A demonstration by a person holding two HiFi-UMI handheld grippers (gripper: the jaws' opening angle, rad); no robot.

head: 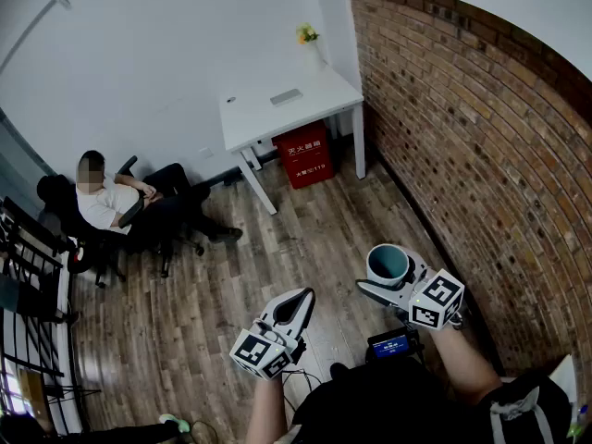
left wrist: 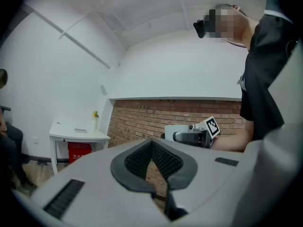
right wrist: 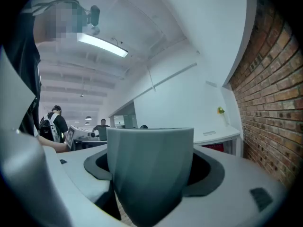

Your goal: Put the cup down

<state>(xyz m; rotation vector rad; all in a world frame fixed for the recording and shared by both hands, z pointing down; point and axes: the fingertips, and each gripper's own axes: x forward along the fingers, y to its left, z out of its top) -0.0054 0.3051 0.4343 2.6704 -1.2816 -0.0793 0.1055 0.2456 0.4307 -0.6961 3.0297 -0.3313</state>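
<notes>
Bright, even light from the ceiling strip (right wrist: 102, 45) above me; my views bend and darken at their edges.

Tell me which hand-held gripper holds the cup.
The right hand-held gripper: the teal cup sits between its jaws. The left hand-held gripper is shut, empty.

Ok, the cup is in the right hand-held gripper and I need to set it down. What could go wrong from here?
1. The grey-green tapered cup in the right hand-held gripper hangs above wooden floor with no surface beneath; opening now would likely drop it.
2. The only table visible, the white table, is across the room, so the cup needs carrying there.
3. A small vase of yellow flowers stands on it; aim for bare tabletop.
</notes>
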